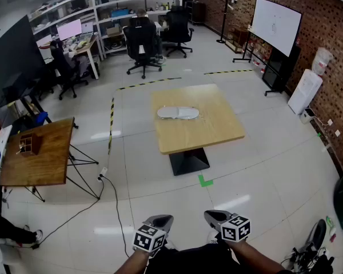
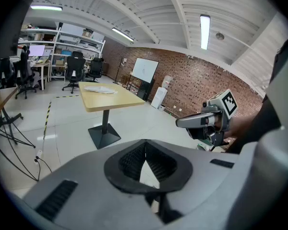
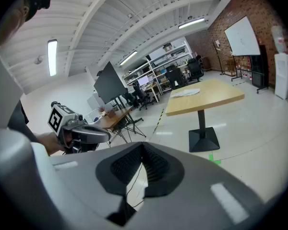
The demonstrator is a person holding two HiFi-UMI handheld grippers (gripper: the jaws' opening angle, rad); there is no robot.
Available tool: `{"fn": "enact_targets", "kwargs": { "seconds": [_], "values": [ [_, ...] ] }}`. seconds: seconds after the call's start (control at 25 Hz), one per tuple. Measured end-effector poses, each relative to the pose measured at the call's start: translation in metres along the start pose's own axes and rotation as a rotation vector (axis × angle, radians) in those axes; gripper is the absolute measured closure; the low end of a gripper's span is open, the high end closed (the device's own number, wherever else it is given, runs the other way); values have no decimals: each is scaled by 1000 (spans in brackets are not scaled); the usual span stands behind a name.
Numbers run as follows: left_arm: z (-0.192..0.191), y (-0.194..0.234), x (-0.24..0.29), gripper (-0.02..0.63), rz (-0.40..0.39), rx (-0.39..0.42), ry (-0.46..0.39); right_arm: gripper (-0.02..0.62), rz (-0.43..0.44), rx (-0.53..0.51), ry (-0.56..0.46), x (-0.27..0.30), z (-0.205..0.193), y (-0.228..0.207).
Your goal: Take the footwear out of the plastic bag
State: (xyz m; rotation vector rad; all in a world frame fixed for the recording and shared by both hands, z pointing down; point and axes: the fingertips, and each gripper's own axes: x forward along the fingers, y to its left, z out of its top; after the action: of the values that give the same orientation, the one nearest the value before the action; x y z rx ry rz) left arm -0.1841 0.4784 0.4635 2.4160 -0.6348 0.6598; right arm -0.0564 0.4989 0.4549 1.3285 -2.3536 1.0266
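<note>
The plastic bag [image 1: 178,113] holding the footwear [image 1: 186,113] lies toward the desk's [image 1: 220,127] far left corner, well apart from the left gripper [image 1: 160,220] and right gripper [image 1: 215,214], both closed and empty; probably light, limp and slippery, it is best pinched at a loose edge.

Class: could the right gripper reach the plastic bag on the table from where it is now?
Probably not from here. The right gripper is shut and held close to the person, while the bag lies on the table across open floor. Nothing blocks the way; walking closer should do.
</note>
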Motion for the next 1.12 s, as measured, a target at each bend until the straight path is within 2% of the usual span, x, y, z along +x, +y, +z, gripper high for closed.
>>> {"fn": "enact_targets", "kwargs": {
  "seconds": [0.24, 0.48, 0.76, 1.0, 1.12],
  "values": [
    [-12, 31, -1, 598, -31, 30, 50, 592, -43, -51, -11, 23, 17, 2],
    [-14, 48, 20, 598, -58, 11, 74, 592, -78, -8, 12, 29, 18, -15],
    [52, 73, 62, 598, -33, 24, 51, 592, -15, -21, 41, 60, 55, -49],
    [128, 101, 112, 598, 45, 46, -2, 592, 61, -86, -34, 89, 134, -111],
    [169, 102, 128, 598, 66, -21, -58, 592, 94, -95, -65, 93, 173, -134]
  ]
}}
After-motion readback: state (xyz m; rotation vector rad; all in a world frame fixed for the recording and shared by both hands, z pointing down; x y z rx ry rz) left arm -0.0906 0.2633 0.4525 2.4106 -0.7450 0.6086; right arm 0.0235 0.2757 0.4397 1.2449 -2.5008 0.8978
